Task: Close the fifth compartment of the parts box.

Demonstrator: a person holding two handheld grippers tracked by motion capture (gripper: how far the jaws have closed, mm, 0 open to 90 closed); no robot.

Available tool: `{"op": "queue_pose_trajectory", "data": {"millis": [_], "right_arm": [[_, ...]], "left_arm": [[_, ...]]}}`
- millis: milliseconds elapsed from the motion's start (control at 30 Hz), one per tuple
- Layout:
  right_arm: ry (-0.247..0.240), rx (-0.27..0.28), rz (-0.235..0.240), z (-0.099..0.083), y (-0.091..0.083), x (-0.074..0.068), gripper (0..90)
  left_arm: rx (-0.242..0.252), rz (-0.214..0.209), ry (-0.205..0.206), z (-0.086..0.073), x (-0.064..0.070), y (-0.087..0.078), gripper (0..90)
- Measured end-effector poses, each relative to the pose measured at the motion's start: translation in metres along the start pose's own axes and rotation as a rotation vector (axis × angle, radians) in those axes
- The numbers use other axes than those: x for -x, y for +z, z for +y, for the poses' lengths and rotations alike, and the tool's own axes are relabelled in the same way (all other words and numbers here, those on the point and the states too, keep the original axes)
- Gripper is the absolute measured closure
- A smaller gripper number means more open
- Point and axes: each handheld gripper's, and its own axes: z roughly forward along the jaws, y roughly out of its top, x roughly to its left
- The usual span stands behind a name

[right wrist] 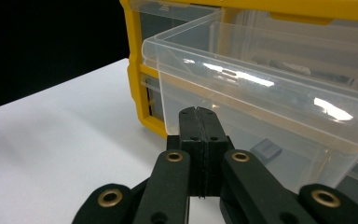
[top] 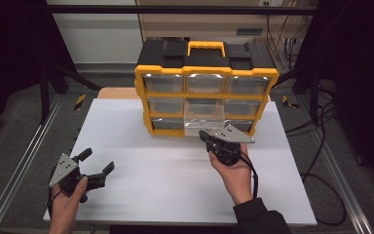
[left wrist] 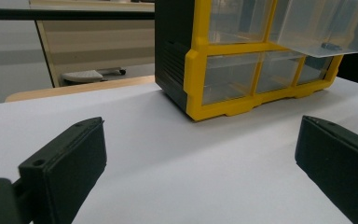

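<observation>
Nearest the camera in the high view, two forearms enter from 6 o'clock, each hand holding one gripper over a white worktop (top: pixel 175 170). At 8 o'clock, the left gripper (top: pixel 97 168) rests low with its fingers (left wrist: pixel 70 158) spread wide apart and empty, well apart from everything else. At 12 o'clock stands one yellow-and-black organizer (top: pixel 206 87) with a yellow handle on top and nine clear drawers in three rows of three. One clear drawer (top: pixel 203 117), in the middle column, is pulled out toward the person, its long axis running left to right. The right gripper (top: pixel 205 137), at centre, is much the nearer hand. Its fingers (right wrist: pixel 199 135) are pressed together, holding nothing visible, their tips just at the drawer's front wall, which lies straight ahead of them. Contact cannot be confirmed.
</observation>
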Motion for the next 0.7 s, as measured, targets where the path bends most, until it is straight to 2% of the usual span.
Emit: {"op": "queue_pose_trajectory", "data": {"millis": [300,700], "right_arm": [[0.008,-0.003,-0.023,0.002,0.006,0.006,90.0],[-0.002,-0.009,-0.024,0.008,0.012,0.008,90.0]], "left_arm": [[-0.002,0.002,-0.002,0.0,0.0,0.0,1.6],[-0.001,0.0,-0.002,0.0,0.0,0.0,1.6]]}}
